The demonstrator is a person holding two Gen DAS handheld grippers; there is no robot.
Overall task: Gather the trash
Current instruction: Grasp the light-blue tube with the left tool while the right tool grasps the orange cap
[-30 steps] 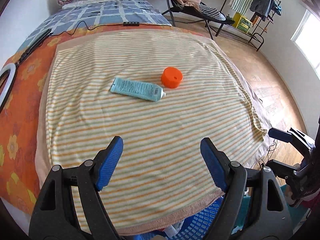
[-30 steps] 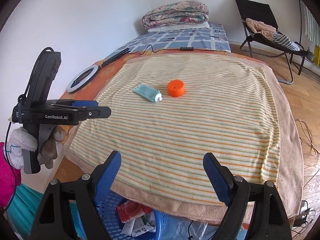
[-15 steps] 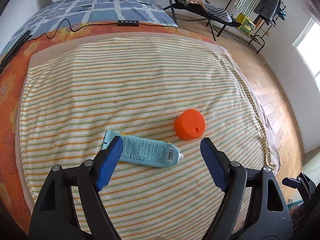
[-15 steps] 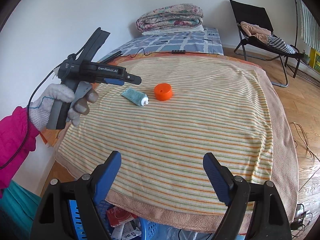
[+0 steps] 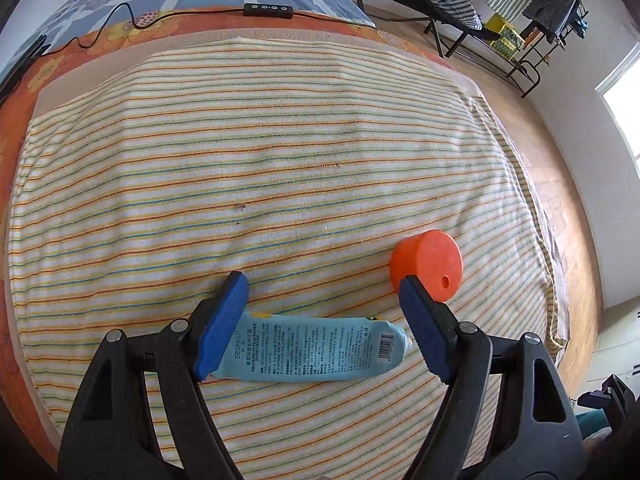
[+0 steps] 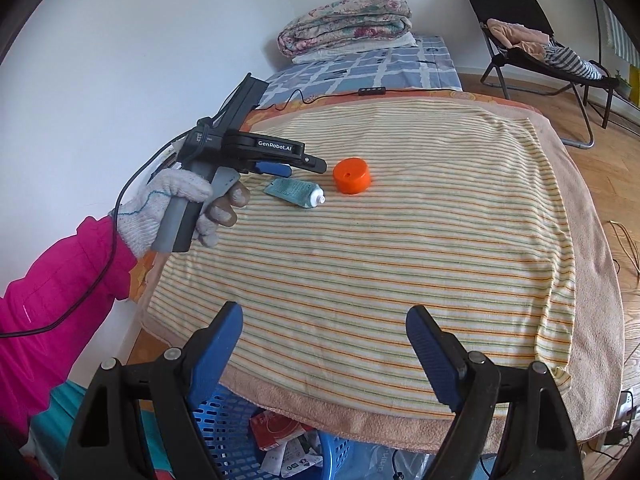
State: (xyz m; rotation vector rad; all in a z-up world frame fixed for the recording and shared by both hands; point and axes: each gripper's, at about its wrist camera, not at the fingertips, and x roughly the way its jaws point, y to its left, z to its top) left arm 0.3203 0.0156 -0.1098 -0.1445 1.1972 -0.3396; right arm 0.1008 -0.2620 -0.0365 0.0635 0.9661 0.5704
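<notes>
A light-blue squeeze tube (image 5: 312, 354) lies on the striped towel (image 5: 280, 184), white cap end toward the right. Just right of it sits an orange lid (image 5: 430, 266). My left gripper (image 5: 320, 280) points steeply down over the tube, one blue pad at each end; its jaws are closing with the tube between them, and the pads do not press on it. In the right wrist view the left gripper (image 6: 296, 166), held by a gloved hand (image 6: 176, 204), hovers over the tube (image 6: 294, 192) beside the lid (image 6: 352, 176). My right gripper (image 6: 324, 316) stands open near the towel's front edge, nothing between its fingers.
A blue basket (image 6: 216, 432) with paper trash stands on the floor below the bed's near edge. A folded quilt (image 6: 344, 24) lies at the far end, a cable with a remote (image 5: 268, 10) before it. A folding chair (image 6: 532, 52) stands on the wooden floor to the right.
The left gripper has travelled forward and down across the towel until its fingers straddle the tube, and its jaws have narrowed slightly. The right gripper has stayed near the front edge.
</notes>
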